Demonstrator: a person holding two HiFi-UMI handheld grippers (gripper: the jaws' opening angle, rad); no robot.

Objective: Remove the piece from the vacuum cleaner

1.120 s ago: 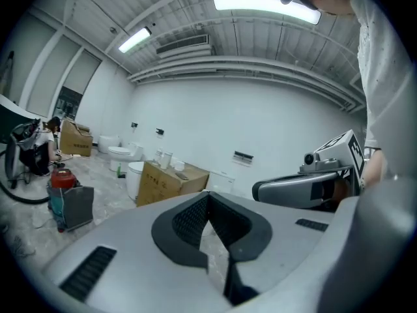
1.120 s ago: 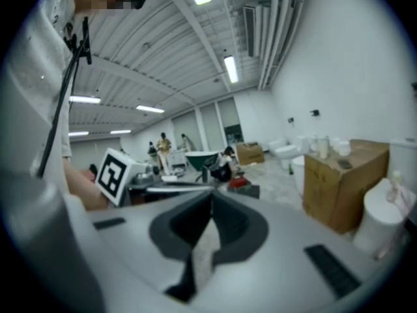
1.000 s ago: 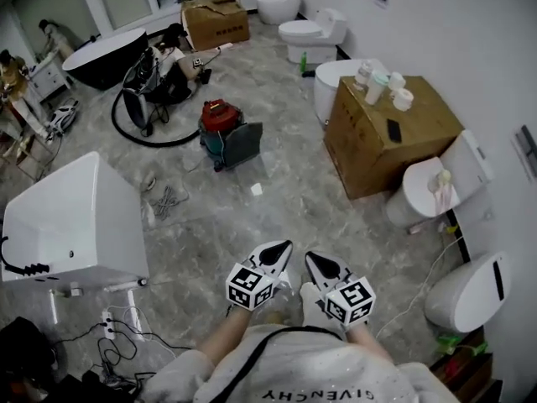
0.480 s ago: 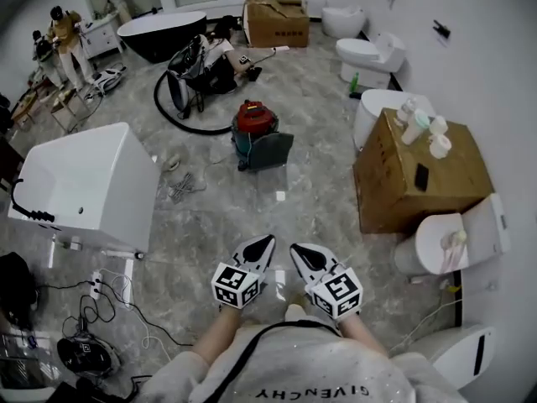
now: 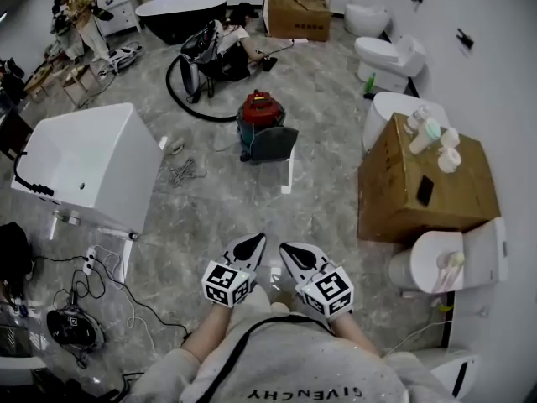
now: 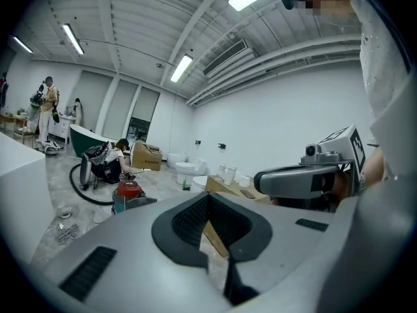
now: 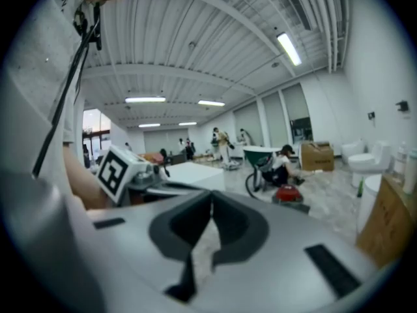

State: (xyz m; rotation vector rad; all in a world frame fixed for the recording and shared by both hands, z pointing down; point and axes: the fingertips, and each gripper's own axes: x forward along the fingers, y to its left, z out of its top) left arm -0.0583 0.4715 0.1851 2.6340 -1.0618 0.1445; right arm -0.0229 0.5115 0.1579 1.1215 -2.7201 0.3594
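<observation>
Left gripper point(image 5: 249, 243) and right gripper point(image 5: 290, 250) both clenched, nothing in them. Red-topped vacuum cleaner point(image 5: 262, 124) sits on the floor point(image 5: 323, 204) mid-room, well ahead of both. Its piece may be the grey panel point(image 5: 273, 144), too small to tell.

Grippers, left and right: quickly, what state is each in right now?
Left gripper: closed, holding nothing.
Right gripper: closed, holding nothing.
</observation>
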